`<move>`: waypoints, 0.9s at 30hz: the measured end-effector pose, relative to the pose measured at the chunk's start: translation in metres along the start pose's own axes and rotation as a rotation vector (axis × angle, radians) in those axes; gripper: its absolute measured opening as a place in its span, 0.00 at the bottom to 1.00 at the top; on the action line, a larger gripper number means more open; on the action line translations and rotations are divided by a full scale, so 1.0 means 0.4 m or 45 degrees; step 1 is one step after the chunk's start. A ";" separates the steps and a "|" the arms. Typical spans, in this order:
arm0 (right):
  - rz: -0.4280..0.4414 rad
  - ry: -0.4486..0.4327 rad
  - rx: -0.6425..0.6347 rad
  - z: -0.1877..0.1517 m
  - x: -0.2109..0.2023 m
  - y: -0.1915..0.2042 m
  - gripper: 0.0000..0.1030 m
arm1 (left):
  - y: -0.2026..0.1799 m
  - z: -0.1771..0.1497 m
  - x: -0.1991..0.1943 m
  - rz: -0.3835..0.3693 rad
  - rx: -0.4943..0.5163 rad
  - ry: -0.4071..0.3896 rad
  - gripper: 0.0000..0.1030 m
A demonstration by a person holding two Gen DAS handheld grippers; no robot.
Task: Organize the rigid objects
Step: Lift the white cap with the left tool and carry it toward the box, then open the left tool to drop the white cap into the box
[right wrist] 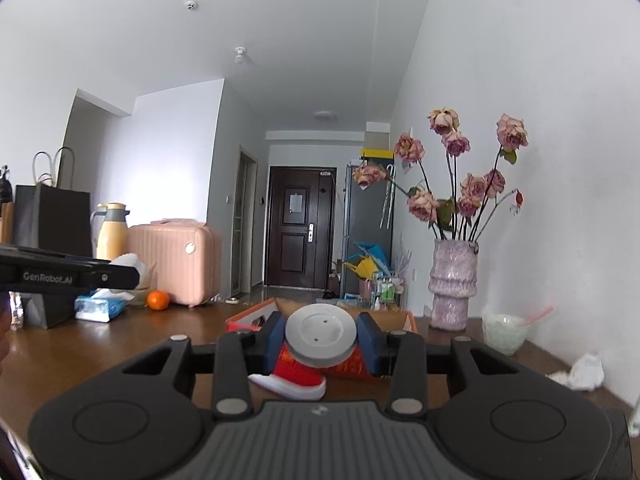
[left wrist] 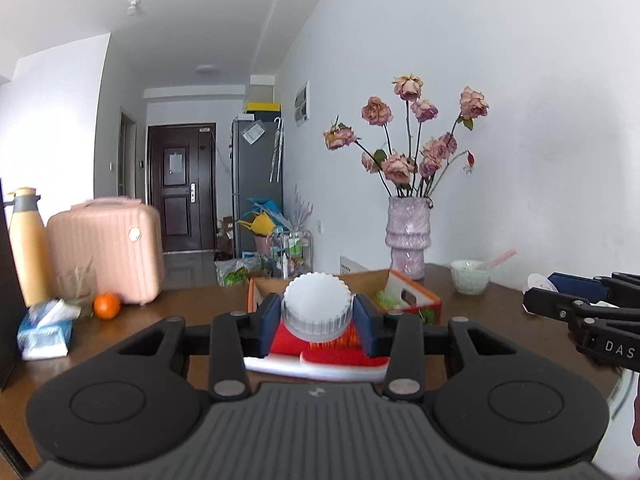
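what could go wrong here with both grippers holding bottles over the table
1. The left gripper pinches its bottle only at the ribbed white cap, so the body may swing or slip.
2. The right gripper grips a smooth round cap, which might slide out.
3. The open cardboard box sits close to the vase; a careless drop-off could bump it.

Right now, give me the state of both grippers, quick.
Left gripper: closed on a white ribbed cap, held above the table.
Right gripper: closed on a smooth white round disc.
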State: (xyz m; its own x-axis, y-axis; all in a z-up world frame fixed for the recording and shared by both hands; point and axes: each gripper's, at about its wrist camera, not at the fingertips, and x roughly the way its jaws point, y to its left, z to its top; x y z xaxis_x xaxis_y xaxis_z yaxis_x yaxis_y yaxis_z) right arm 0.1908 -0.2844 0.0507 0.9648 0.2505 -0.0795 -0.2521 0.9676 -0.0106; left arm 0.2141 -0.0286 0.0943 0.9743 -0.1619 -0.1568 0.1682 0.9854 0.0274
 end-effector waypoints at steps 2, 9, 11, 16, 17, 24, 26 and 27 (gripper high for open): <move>0.000 0.000 0.003 0.025 0.049 -0.023 0.37 | 0.002 0.033 0.050 -0.013 0.012 -0.011 0.39; 0.039 -0.043 0.063 0.126 0.278 -0.124 0.37 | 0.043 0.140 0.284 -0.041 0.004 -0.009 0.39; 0.051 -0.026 0.095 0.148 0.355 -0.152 0.37 | 0.054 0.169 0.366 -0.054 0.022 0.007 0.39; 0.091 0.139 0.145 0.204 0.607 -0.223 0.37 | 0.088 0.218 0.628 -0.106 0.013 0.124 0.39; 0.123 0.191 0.155 0.205 0.672 -0.240 0.37 | 0.094 0.218 0.686 -0.126 0.010 0.162 0.39; 0.131 0.619 0.205 0.104 1.058 -0.306 0.37 | 0.151 0.116 1.106 -0.280 -0.198 0.623 0.39; 0.118 0.749 0.195 0.063 1.137 -0.309 0.37 | 0.158 0.072 1.189 -0.244 -0.226 0.718 0.39; 0.116 0.799 0.195 0.042 1.172 -0.311 0.37 | 0.158 0.057 1.228 -0.259 -0.244 0.758 0.39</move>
State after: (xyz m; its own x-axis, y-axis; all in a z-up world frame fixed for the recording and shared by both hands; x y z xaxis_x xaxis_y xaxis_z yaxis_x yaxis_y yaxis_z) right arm 0.6756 -0.2867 0.0315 0.7018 0.3116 -0.6406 -0.2727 0.9483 0.1625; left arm 0.7065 -0.0471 0.0415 0.6668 -0.3431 -0.6615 0.2568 0.9391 -0.2282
